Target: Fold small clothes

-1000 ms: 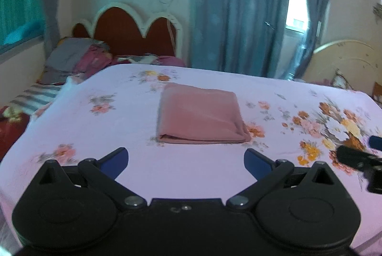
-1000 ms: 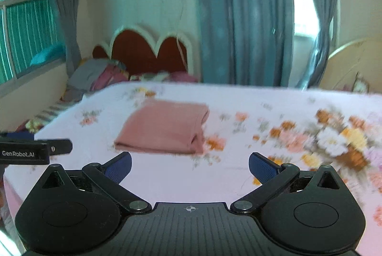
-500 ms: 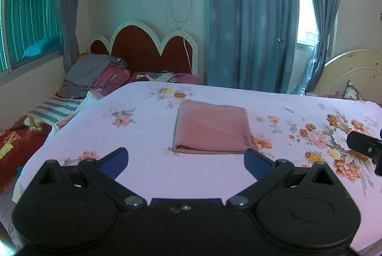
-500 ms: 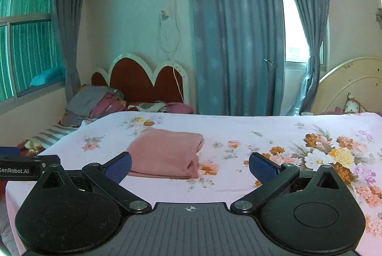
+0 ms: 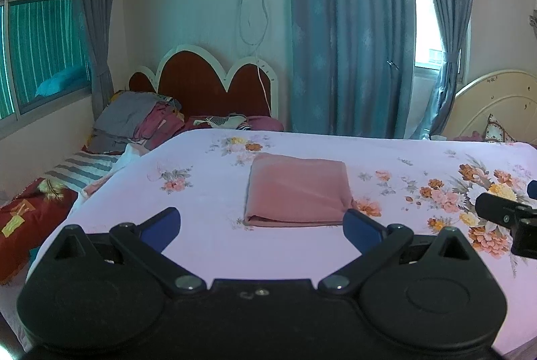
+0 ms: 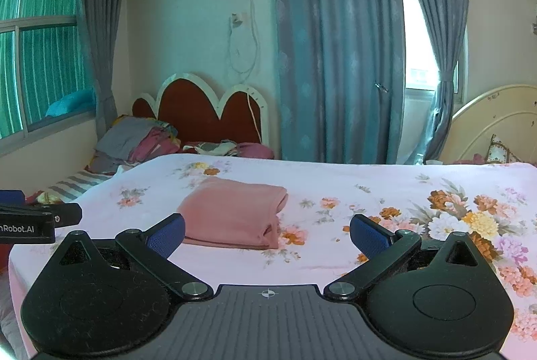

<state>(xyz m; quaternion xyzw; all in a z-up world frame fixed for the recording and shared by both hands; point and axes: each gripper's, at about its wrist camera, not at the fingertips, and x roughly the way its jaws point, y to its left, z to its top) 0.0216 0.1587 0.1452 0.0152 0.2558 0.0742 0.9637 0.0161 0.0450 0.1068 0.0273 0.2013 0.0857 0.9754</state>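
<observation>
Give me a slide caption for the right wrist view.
Open right gripper facing a folded pink garment on a floral bedsheet.

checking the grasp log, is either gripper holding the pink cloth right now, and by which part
Nothing is held. The left gripper and right gripper are both open and empty, and the folded pink cloth lies untouched on the floral bedsheet.

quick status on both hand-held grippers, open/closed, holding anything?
Left hand-held gripper: open, holding nothing; the folded pink cloth lies on the bed beyond it.
Right hand-held gripper: open, holding nothing.
</observation>
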